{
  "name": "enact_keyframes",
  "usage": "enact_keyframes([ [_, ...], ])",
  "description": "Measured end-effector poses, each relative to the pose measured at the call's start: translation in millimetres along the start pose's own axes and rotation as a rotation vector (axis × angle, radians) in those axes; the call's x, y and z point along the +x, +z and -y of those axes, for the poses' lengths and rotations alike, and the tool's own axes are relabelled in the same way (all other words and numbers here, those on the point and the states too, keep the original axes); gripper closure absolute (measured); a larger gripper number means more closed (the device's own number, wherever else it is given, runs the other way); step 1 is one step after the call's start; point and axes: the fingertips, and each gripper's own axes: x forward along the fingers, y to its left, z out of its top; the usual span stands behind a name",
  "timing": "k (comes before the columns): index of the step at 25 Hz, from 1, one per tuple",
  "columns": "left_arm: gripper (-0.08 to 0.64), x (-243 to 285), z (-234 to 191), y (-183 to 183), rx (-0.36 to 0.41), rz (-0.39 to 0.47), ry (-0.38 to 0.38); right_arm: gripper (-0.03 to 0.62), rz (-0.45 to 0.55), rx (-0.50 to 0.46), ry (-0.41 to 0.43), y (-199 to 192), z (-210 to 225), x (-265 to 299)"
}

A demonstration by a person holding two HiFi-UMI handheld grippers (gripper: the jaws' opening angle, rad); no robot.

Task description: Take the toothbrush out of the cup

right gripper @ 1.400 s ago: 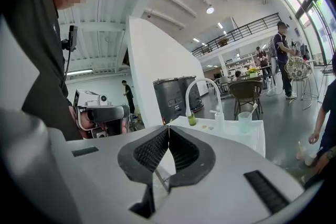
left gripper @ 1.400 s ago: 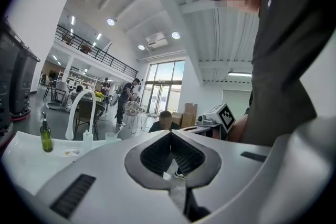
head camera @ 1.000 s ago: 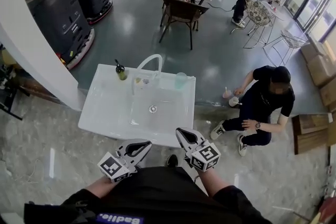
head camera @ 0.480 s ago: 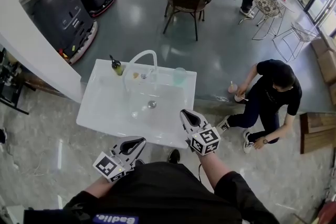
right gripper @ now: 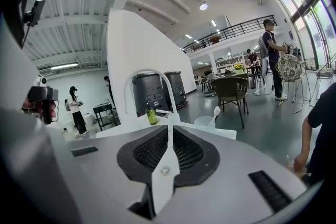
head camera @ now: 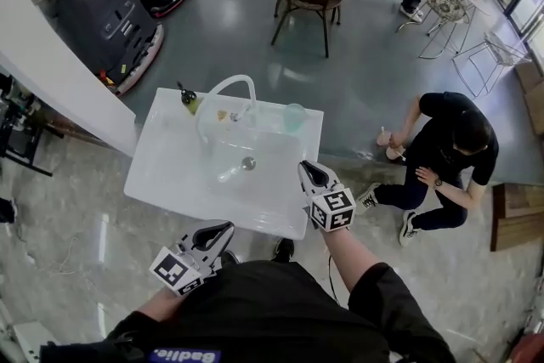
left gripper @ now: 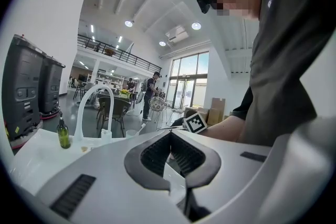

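Observation:
A pale translucent cup (head camera: pixel 294 116) stands at the back right corner of the white sink (head camera: pixel 161 174). A white toothbrush (right gripper: pixel 215 113) leans upright in the cup (right gripper: pixel 203 122). My right gripper (head camera: pixel 304 170) is shut and empty, over the sink's front right edge, short of the cup and pointing at it. My left gripper (head camera: pixel 226 229) hangs lower, in front of the sink's front edge, shut with nothing held. In the left gripper view the cup (left gripper: pixel 131 132) and toothbrush (left gripper: pixel 140 127) show beyond the closed jaws.
A white arched faucet (head camera: pixel 223 93) and a green bottle (head camera: pixel 189 100) stand along the sink's back edge, left of the cup. A person crouches on the floor to the right (head camera: pixel 446 153). Two black machines (head camera: pixel 93 13) stand far left; chairs and tables lie beyond.
My right gripper has moved forward and down, from in front of the sink to over its front edge. The left gripper has shifted only a little.

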Motion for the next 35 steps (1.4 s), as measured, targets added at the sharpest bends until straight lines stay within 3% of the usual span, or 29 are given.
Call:
enact_keyframes([
  [12, 0.549, 10, -9, 18, 0.009, 0.047, -0.015, 0.514, -0.034, 0.053, -0.036, -3, 40, 43],
  [20, 0.549, 14, -16, 29, 0.000, 0.067, -0.024, 0.436, -0.072, 0.118, -0.081, -9, 70, 73],
  [35, 0.549, 15, -17, 10, -0.018, 0.021, -0.022, 0.423, -0.104, 0.245, -0.190, -14, 129, 121],
])
